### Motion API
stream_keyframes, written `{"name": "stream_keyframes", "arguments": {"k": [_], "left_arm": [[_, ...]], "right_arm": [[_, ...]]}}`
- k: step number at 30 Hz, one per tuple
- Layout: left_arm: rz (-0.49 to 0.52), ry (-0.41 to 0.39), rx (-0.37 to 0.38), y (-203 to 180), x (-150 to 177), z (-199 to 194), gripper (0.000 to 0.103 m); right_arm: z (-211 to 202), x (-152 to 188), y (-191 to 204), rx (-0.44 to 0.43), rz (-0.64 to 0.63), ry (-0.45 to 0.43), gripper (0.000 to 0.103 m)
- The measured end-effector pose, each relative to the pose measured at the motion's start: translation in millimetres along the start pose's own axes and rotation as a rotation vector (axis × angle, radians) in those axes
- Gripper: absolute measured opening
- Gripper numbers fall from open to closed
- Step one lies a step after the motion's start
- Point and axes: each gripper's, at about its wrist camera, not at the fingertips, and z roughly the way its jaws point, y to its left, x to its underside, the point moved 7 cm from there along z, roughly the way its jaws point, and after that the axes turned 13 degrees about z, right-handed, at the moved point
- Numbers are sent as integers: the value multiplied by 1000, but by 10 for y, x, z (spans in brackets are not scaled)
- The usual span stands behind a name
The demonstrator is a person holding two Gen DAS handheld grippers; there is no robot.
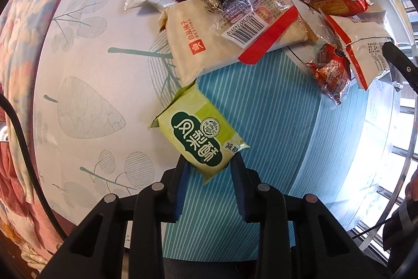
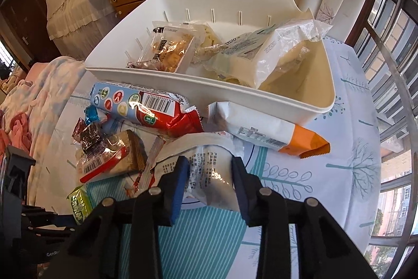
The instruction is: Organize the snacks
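- While both packets are already pinched, the job now is to carry them cleanly to the white bin (image 2: 308, 93) at the far side of the tabletop (image 2: 347, 148).
- The left hand-held gripper (image 1: 209, 166) is clamped on the near end of the green pastry packet (image 1: 198, 132); most of the packet juts out ahead of the pads, just beside the beige bun packet (image 1: 209, 46) at the edge of the pile.
- The right hand-held gripper (image 2: 210, 174) is clamped on a white printed sachet (image 2: 209, 166), its jaws pressing the crinkled film from both sides; the sachet's far end lies among the other snacks.
- I judge the sachet the riskier hold: the film is slack, so lift straight up first and let it clear the red-and-blue biscuit pack (image 2: 146, 106) and the orange-ended packet (image 2: 274, 135) before moving across.
- The bin already holds several packets, with free floor at its right end; that looks like the easiest place to lower into.
- Keep both grips firm until each packet is over the rim, and move one hand at a time so the grippers do not meet over the bin.
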Motion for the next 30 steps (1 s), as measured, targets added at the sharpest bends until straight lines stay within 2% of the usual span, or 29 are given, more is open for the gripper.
{"name": "stream_keyframes", "arguments": {"k": [4,5,6,17,21,30], "left_arm": [[-7,-46,17,51,127,-87,28],[-8,-59,25,80,156,-139,28],[-10,-73,32,93,179,-171,27],[-12,-266,109,171,349,-721,19],[-14,-282,105,218,435,-858,19],[-58,-324,134,216,533,-804,18]], "right_arm": [[-54,10,43,-1,-12,-9,30],[-65,12,53,-3,-16,-10,27],[-81,10,62,2,-21,-16,10],[-232,58,174,-52,-32,-19,10],[-305,85,222,-76,-31,-28,10],[-584,66,269,-126,-35,-76,10]]}}
